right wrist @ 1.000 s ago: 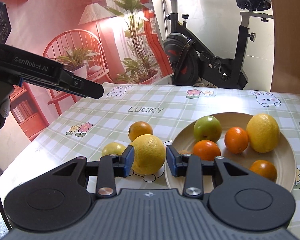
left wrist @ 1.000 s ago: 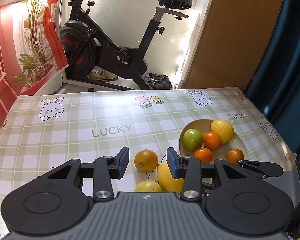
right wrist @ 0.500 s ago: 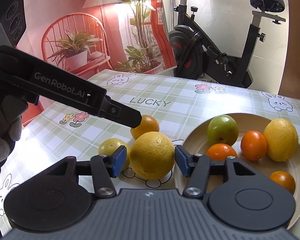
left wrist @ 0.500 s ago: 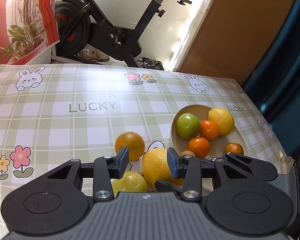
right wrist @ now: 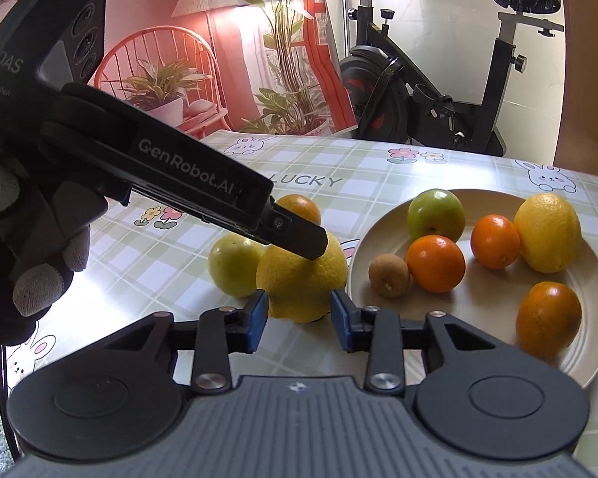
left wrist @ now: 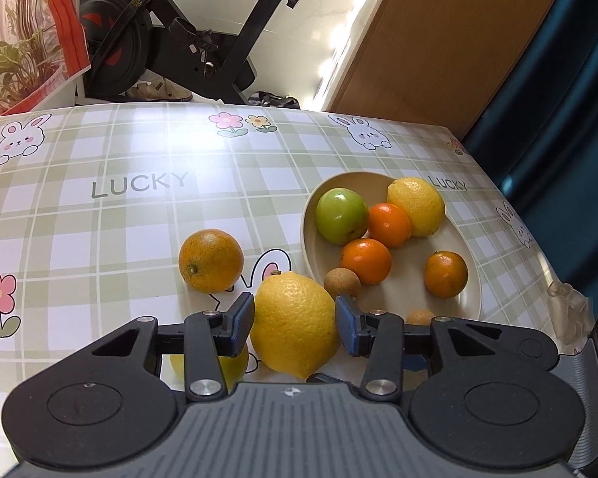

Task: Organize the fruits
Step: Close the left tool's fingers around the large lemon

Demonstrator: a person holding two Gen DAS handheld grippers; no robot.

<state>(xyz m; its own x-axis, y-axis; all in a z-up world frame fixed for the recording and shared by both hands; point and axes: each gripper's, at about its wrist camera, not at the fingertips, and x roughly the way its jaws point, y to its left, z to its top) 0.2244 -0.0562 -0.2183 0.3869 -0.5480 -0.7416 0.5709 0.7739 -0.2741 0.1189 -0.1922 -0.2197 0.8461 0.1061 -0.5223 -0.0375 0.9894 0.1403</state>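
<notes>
Both the left gripper (left wrist: 295, 328) and right gripper (right wrist: 299, 320) stand open, each bracketing the table's big lemon (left wrist: 295, 328) beside the plate (left wrist: 311, 247).

Right tool (right wrist: 299, 324) spread before large lemon (right wrist: 299, 279), left tool (right wrist: 295, 235) overhead, plate (right wrist: 478, 318) beside

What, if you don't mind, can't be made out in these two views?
- Yellow-green fruit: left wrist view, mostly hidden behind the left hand-held gripper.
- Big lemon: whether the left hand-held gripper's fingers touch it is unclear in either view.
- Small brown fruit: left view, half hidden.
</notes>
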